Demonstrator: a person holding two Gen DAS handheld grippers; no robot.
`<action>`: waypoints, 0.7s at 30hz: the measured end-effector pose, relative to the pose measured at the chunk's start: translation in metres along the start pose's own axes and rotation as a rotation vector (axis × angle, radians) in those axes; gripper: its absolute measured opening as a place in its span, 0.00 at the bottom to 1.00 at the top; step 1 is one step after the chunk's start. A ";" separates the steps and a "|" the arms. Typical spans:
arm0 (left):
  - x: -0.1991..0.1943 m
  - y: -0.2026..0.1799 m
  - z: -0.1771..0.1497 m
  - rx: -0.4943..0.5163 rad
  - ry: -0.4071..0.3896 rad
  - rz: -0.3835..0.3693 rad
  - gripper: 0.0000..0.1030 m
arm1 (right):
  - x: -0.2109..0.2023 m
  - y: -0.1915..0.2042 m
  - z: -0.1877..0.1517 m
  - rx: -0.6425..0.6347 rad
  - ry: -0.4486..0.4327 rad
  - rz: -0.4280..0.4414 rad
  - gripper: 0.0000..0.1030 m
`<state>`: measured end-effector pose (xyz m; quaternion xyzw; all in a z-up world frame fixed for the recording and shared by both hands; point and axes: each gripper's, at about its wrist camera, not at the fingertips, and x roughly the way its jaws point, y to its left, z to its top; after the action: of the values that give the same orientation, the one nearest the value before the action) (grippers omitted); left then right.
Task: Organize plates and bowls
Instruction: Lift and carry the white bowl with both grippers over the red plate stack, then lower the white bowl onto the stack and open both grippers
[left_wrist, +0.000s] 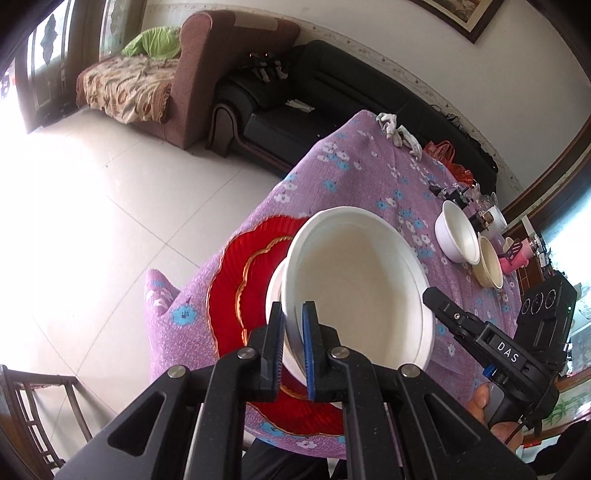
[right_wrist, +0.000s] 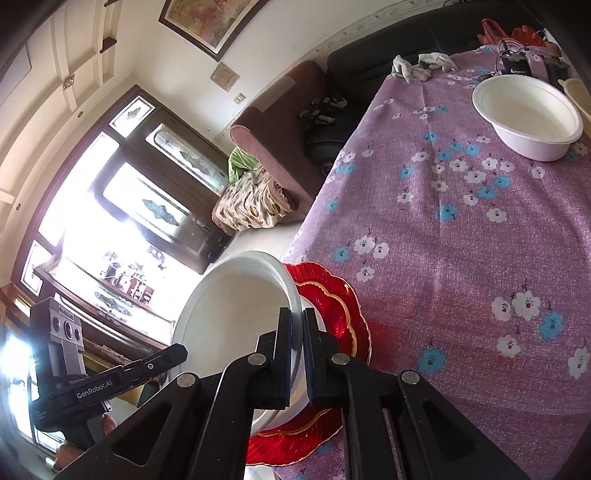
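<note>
Both hand-held grippers are pinching opposite rim sections of one large white bowl (left_wrist: 354, 280): the left hand-held gripper (left_wrist: 293, 343) and the right hand-held gripper (right_wrist: 297, 350) are holding it tilted over a red plate (left_wrist: 236, 280) lying at the edge of the purple-clothed worktop (right_wrist: 461, 229).

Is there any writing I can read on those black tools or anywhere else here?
"DAS": white letters on the body of the right gripper, seen from the left one.
"GenRobot.AI": white letters on the body of the left gripper, seen from the right one.
The framed picture on the wall: nothing legible.
</note>
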<state>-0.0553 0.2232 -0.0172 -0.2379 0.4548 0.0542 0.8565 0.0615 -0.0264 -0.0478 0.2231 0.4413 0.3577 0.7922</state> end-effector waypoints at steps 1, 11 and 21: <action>0.002 0.003 -0.001 -0.007 0.009 -0.001 0.08 | 0.001 0.000 0.000 -0.002 0.002 -0.002 0.07; 0.003 0.013 -0.003 -0.025 0.026 -0.028 0.08 | 0.011 0.001 -0.001 -0.012 0.022 -0.016 0.08; -0.001 0.013 -0.004 -0.007 0.038 -0.032 0.13 | 0.015 0.002 0.002 -0.004 0.049 -0.020 0.09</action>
<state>-0.0632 0.2330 -0.0232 -0.2490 0.4671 0.0377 0.8476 0.0679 -0.0136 -0.0540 0.2081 0.4620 0.3560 0.7852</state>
